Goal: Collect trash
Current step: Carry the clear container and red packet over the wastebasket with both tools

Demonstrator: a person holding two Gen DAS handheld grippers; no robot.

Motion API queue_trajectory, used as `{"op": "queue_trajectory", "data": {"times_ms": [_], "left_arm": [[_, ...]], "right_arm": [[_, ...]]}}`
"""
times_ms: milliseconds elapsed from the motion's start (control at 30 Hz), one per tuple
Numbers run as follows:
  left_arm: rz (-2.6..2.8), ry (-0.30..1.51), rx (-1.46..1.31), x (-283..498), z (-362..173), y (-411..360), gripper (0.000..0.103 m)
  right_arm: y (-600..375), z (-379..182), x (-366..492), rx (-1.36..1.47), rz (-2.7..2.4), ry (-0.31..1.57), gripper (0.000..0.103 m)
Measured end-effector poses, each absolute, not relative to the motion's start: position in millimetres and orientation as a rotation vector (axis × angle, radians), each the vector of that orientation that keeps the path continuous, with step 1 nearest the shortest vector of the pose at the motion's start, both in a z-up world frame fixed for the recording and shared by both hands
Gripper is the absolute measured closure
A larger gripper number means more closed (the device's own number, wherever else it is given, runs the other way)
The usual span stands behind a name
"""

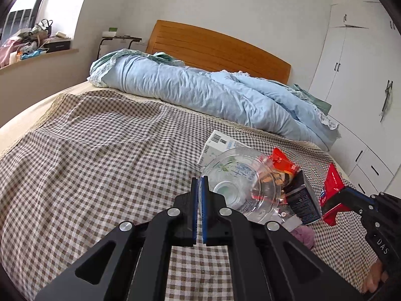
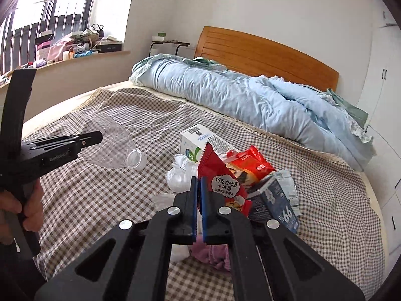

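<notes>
My left gripper (image 1: pixel 199 183) is shut on a crushed clear plastic bottle (image 1: pixel 240 185) and holds it above the checked bedcover; it also shows in the right wrist view (image 2: pixel 112 145), hanging from the left gripper (image 2: pixel 100 136). My right gripper (image 2: pixel 199 183) is shut on a red snack wrapper (image 2: pixel 223 183), lifted over the trash pile; in the left wrist view the wrapper (image 1: pixel 330 188) sits in the right gripper (image 1: pixel 335 205). Under it lie a white carton (image 2: pixel 198 138), a red and yellow packet (image 2: pixel 253 163), a dark blue carton (image 2: pixel 273 200), crumpled white tissue (image 2: pixel 180 175) and a pink cloth (image 2: pixel 213 253).
A rolled light blue quilt (image 2: pixel 250 100) lies across the bed by the wooden headboard (image 2: pixel 263 52). White wardrobes (image 1: pixel 351 62) stand to the right. A cluttered windowsill (image 2: pixel 75 45) and a small side table (image 2: pixel 170 42) stand at the left.
</notes>
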State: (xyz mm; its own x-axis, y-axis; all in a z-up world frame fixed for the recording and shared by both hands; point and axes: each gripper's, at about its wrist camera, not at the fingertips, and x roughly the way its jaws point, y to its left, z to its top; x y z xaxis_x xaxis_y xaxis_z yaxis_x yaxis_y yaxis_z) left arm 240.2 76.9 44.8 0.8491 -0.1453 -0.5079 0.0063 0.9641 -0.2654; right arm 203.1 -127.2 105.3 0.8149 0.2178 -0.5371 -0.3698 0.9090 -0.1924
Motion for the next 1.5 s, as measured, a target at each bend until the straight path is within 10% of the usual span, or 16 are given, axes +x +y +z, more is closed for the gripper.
{"op": "queue_trajectory", "data": {"times_ms": [1500], "left_arm": [[-1.146,0.705,0.345,-44,-24,-412,0.103]], "right_arm": [[-524,-47,-189,0.243,-0.527,0.812,0.101]]}}
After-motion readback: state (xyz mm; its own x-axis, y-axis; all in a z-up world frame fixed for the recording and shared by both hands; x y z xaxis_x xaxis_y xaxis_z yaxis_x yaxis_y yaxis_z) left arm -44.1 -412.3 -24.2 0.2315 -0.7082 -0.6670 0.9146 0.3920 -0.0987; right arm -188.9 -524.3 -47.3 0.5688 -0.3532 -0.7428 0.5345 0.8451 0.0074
